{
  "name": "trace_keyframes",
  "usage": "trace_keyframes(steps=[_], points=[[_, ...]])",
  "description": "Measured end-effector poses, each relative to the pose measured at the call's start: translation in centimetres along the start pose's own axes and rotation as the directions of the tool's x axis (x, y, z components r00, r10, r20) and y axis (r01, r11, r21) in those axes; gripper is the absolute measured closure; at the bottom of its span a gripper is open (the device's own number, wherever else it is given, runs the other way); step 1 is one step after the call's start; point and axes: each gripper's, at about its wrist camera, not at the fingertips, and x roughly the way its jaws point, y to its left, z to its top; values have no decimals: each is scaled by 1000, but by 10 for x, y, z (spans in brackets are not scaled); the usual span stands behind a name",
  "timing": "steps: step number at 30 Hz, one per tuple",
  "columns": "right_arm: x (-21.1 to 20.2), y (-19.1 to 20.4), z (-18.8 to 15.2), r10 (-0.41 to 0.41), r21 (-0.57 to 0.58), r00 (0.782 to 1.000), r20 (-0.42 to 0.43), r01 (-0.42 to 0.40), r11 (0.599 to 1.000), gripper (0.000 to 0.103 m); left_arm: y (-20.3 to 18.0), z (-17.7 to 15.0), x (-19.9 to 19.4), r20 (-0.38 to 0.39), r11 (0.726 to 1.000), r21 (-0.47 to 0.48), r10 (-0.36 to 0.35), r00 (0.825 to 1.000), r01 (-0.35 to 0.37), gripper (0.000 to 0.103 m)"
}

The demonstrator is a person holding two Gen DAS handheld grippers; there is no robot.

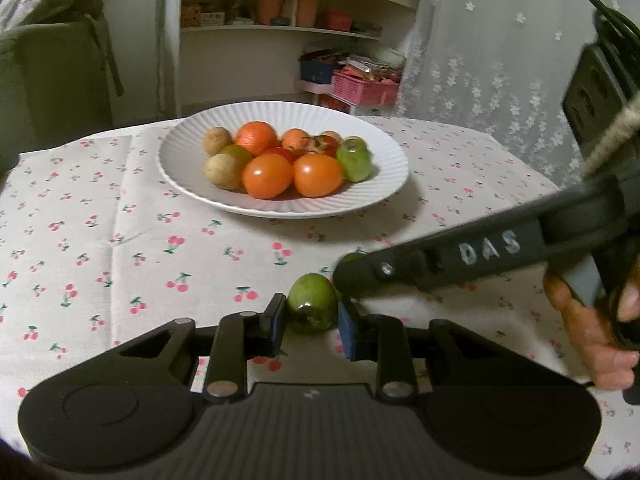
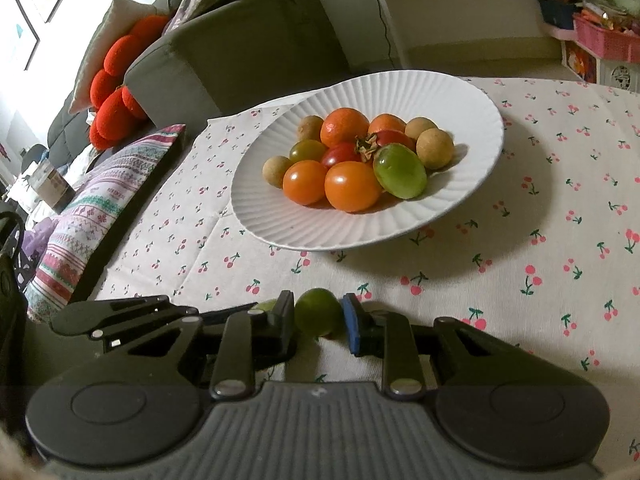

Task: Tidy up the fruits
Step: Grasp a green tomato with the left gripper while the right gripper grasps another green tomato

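A white ribbed plate (image 1: pixel 192 184) (image 2: pixel 280 224) on the cherry-print cloth holds several orange, red, brown and green fruits. My left gripper (image 1: pixel 313 322) is low over the cloth with a green grape (image 1: pixel 313 305) between its fingers, both pads close to it. My right gripper (image 2: pixel 319 318) has another green grape (image 2: pixel 318 312) between its fingers; its left pad touches it, a small gap shows on the right. In the left wrist view the right gripper's arm (image 1: pixel 460 256) crosses just right of my left one, hiding most of its grape (image 1: pixel 354 257).
A grey sofa with red and striped cushions (image 2: pixel 92 216) lies beyond the table's left edge. A white shelf unit (image 1: pixel 296 28) and a pink basket (image 1: pixel 366 86) stand behind the table. A lace curtain hangs at the right.
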Motion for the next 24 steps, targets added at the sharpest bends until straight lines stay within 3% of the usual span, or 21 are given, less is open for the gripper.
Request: trace_keyframes(steps=[10,24], points=[[-1,19,-7,-67,-154,997,31,71,985,79,3,-1,-2,12,1000,-8,15,1000,-14,88],[-5,20,-7,-77,-153,996,53,84,985,80,10,1,-2,-3,998,-62,11,1000,-11,88]])
